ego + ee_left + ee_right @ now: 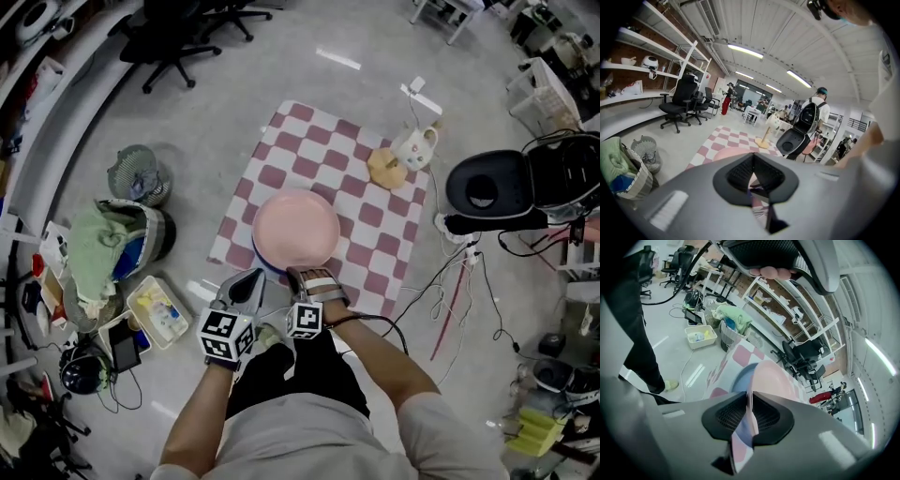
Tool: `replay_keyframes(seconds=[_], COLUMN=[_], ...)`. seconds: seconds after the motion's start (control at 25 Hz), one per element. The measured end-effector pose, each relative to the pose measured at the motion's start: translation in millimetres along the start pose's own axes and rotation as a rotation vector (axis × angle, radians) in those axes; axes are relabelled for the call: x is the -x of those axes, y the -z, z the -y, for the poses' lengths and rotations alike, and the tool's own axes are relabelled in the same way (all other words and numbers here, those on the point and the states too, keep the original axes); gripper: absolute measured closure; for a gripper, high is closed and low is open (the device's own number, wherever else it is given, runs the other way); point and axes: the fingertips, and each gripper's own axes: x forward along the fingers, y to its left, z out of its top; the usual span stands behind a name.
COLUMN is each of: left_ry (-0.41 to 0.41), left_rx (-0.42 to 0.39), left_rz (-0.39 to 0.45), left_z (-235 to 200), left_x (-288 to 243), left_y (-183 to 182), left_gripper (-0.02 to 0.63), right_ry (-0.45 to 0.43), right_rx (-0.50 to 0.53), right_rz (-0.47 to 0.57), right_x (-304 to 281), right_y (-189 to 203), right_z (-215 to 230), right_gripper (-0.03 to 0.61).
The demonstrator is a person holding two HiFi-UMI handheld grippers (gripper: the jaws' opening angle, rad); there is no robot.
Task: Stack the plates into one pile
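Nearest, the left claw (246, 286) is clenched on nothing. The right claw (314, 277) pinches the near rim of the pink plate (295, 228), which lies on a blue plate (740, 378) on the checked mat (375, 202). The plate looks stiff, smooth and probably breakable, so it wants a firm, level hold at the rim.

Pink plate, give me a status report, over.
Right gripper shut on pink plate rim. Left gripper shut, empty, alongside. Pink plate over blue plate on checkered mat. Nothing in the way.
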Motion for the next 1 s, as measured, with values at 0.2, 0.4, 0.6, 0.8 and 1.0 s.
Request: replay_keyframes(seconds=[0.2, 0.4, 0.6, 0.8, 1.0], left_ry=[0.004, 0.008, 0.017, 0.023, 0.032], left_rx=[-0.001, -0.003, -0.003, -0.007, -0.005], left_rz=[-0.001, -0.001, -0.008, -0.003, 0.019], left_z=[3.8, 2.9, 10.7, 17.3, 24.5], left_x=[-3.4, -4.9, -6.2, -4.5, 1.9], left_y=[-1.1, -3.4, -1.5, -4.6, -18.0], left_gripper=[0.607, 0.607, 0.607, 0.607, 0.607], right_ry=[-0.094, -0.187, -0.200, -0.178, -0.086], right_rx=[-0.092, -0.207, -0.223, -0.258, -0.424], right_rz=[0.007, -0.003, 0.008, 0.074, 0.161], right_x=[-2.4, -0.4, 8.3, 29.2, 67.0], right_y=[1.8, 5.5, 3.2, -9.6, -26.4], right_z=[-13.0, -13.9, -14.0, -5.7, 35.4], right_gripper=[0.522, 0.503, 0.491, 0.492, 0.497])
